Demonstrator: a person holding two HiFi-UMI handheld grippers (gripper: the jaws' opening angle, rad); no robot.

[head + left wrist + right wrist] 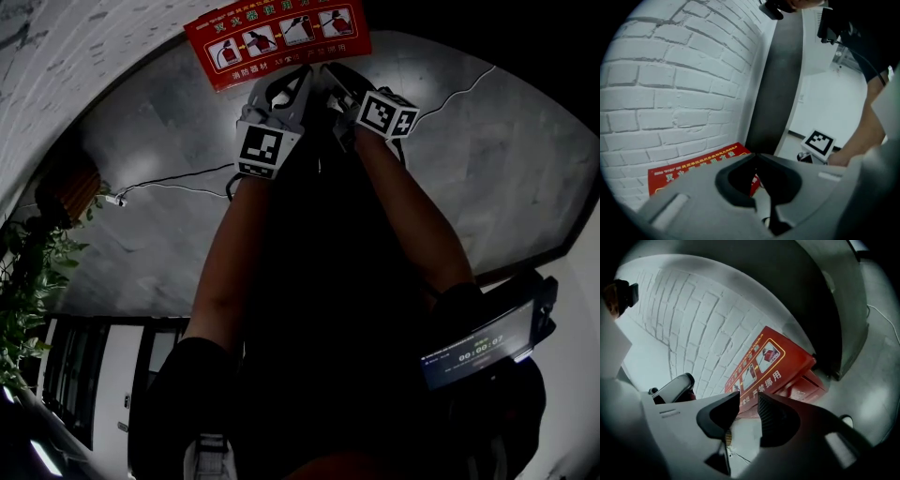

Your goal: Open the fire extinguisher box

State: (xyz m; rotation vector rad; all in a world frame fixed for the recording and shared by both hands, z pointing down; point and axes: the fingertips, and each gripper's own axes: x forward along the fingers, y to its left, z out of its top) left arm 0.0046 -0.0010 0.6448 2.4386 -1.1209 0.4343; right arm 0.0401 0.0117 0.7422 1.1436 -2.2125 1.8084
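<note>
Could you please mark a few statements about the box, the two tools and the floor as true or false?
1. The red fire extinguisher box stands against a white brick wall. True.
2. The right tool is clamped on the box. False: its jaws stand apart with nothing between them, and the box lies ahead of them.
3. The left tool is wide open. False: its jaw tips meet and hold nothing.
4. A thin cable lies on the grey floor. True.
</note>
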